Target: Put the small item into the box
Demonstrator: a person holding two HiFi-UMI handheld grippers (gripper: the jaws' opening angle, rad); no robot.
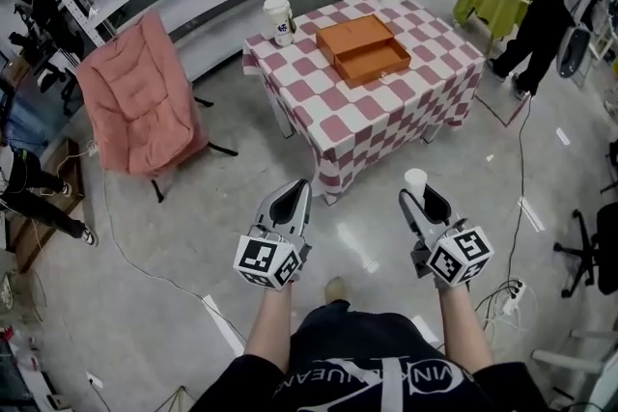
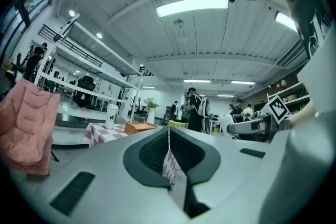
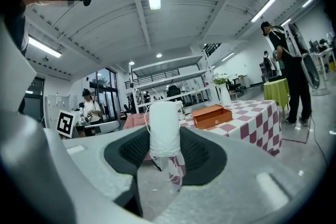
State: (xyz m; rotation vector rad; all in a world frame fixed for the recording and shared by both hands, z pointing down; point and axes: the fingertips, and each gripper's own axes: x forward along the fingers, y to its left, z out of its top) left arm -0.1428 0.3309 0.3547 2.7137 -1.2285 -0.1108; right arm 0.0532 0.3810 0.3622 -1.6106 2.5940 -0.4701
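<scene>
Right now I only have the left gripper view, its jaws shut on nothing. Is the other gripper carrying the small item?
Observer: Yes, the right gripper has its jaws shut on a small white roll.
Operator: Is it over the box yet?
Observer: No. The head view shows it beside the left gripper, over the floor, short of the checked table where the orange box lies.
Operator: Is the box open?
Observer: From above it shows two orange halves side by side; the nearer looks like an open tray.
</scene>
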